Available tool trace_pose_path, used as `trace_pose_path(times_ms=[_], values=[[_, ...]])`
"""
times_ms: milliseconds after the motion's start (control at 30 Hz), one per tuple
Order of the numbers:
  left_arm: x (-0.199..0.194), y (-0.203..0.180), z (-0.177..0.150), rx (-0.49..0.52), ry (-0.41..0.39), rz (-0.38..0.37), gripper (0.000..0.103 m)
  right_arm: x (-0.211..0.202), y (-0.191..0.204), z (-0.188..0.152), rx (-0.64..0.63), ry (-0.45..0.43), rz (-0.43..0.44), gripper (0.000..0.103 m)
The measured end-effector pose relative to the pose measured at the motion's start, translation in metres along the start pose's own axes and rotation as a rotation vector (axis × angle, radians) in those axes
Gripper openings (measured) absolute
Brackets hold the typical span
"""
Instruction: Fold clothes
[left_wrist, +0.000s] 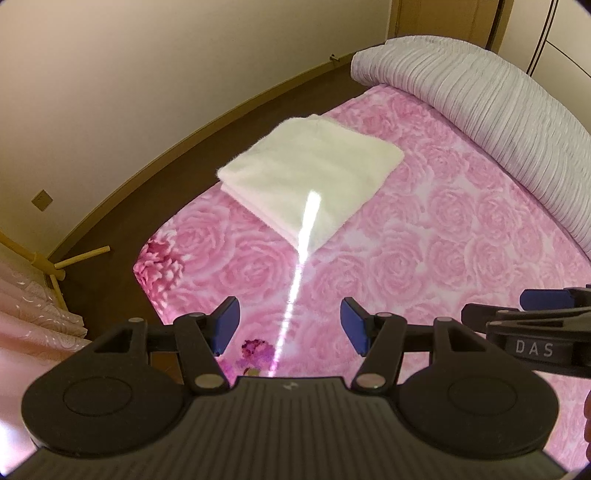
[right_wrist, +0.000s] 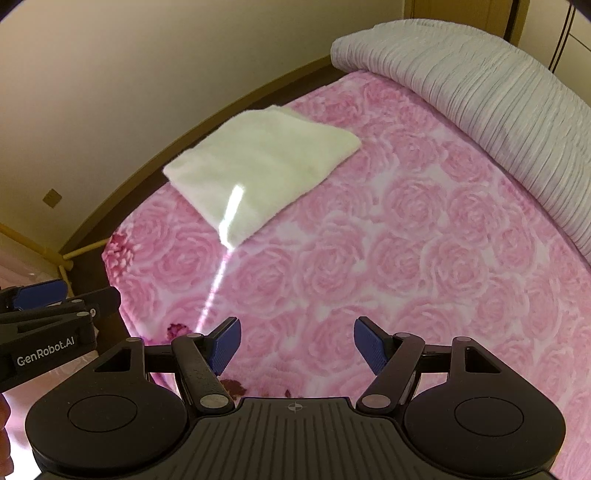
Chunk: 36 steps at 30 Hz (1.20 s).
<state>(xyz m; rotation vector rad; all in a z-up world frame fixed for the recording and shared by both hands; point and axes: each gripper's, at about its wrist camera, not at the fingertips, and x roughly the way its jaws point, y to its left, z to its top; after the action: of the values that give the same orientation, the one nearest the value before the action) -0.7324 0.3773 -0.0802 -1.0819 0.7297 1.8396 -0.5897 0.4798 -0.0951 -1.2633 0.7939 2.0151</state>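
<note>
Folded white towel (left_wrist: 308, 177) on rose blanket (left_wrist: 424, 258), beside grey quilt (left_wrist: 491, 107)

One folded white towel (left_wrist: 308, 177), two grippers (left_wrist: 290, 326)

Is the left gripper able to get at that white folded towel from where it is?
Probably yes. The left gripper is open and holds nothing, and only bare pink blanket lies between it and the towel. It must move forward first.
</note>
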Motion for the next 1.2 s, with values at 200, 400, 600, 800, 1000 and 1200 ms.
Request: trace_pose_path(times_ms=[200,400,600,800,1000,1200], values=[[0.012,-0.003,0.012,0.012,0.009,-0.005,0.057,0.011,-0.004,0.013,0.011,0.011,-0.003,0.071],[0.022,-0.005,0.021,0.02,0.019,-0.003,0.057,0.02,-0.007,0.023,0.019,0.02,-0.005,0.071],[0.03,-0.002,0.027,0.014,0.029,0.004,0.057,0.03,-0.006,0.033,0.014,0.028,-0.002,0.071],[0.036,-0.002,0.031,0.009,0.039,0.009,0.057,0.037,-0.005,0.04,0.004,0.032,0.004,0.071],[0.041,-0.004,0.034,0.01,0.043,0.009,0.057,0.042,-0.008,0.045,0.005,0.039,0.003,0.071],[0.047,-0.005,0.038,0.007,0.053,0.008,0.057,0.048,-0.01,0.05,0.004,0.051,-0.002,0.071]])
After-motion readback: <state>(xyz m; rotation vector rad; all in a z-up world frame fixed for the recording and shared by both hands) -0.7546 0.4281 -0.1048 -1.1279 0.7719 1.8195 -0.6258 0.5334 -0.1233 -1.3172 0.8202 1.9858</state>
